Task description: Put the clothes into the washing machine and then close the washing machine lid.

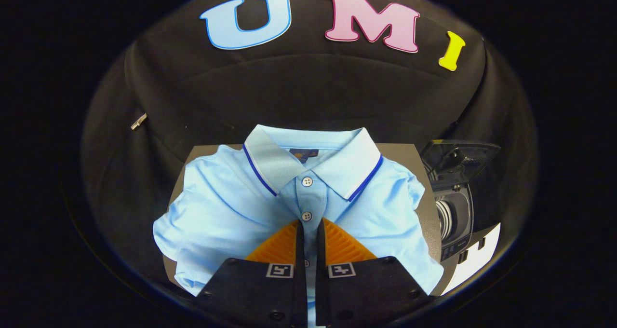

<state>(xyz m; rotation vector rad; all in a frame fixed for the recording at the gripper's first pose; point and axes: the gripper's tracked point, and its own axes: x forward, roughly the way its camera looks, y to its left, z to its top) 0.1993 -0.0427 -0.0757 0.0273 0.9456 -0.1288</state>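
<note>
The gripper [308, 231] has its fingers almost together over the button strip of the blue shirt [226, 207], maybe pinching a fold, while the washing machine [453, 207] with its lid [462, 154] up sits off to their right.

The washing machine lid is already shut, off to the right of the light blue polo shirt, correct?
Not quite. The gripper view shows the washing machine lid standing open, drum visible below it. It is right of the light blue polo shirt, and the claw sits nearly closed over the placket.
</note>
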